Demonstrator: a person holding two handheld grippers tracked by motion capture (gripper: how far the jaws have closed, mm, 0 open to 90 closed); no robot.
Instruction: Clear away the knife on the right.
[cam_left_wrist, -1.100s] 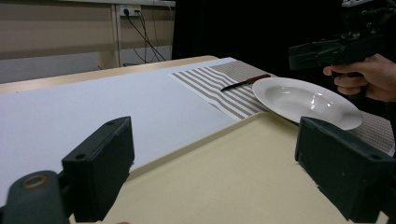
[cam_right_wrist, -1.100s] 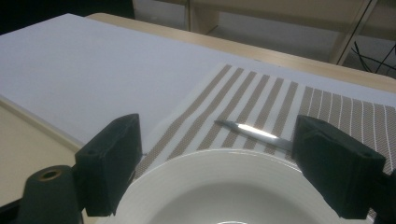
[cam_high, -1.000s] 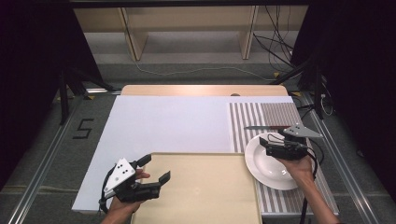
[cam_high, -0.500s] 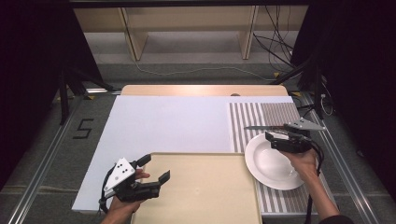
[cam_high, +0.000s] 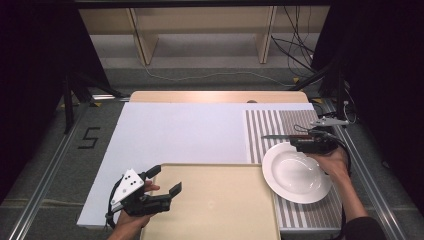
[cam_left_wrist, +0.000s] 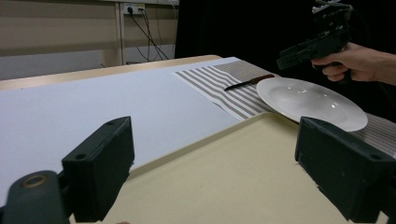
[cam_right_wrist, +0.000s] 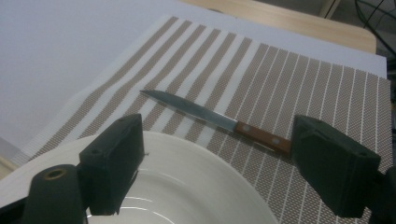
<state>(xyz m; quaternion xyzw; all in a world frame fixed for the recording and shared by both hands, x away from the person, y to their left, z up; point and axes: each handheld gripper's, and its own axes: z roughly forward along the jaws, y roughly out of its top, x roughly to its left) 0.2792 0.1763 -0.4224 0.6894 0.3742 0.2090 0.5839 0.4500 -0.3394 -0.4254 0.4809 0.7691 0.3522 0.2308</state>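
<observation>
Right gripper view: knife's (cam_right_wrist: 219, 121) wooden handle.

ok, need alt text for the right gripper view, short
The right claw, its two black jaws wide apart and holding nothing, hovers over the far rim of a white plate. Just beyond the plate, a wooden-handled knife lies flat on a brown and white striped placemat, blade pointing left in this view.
</observation>
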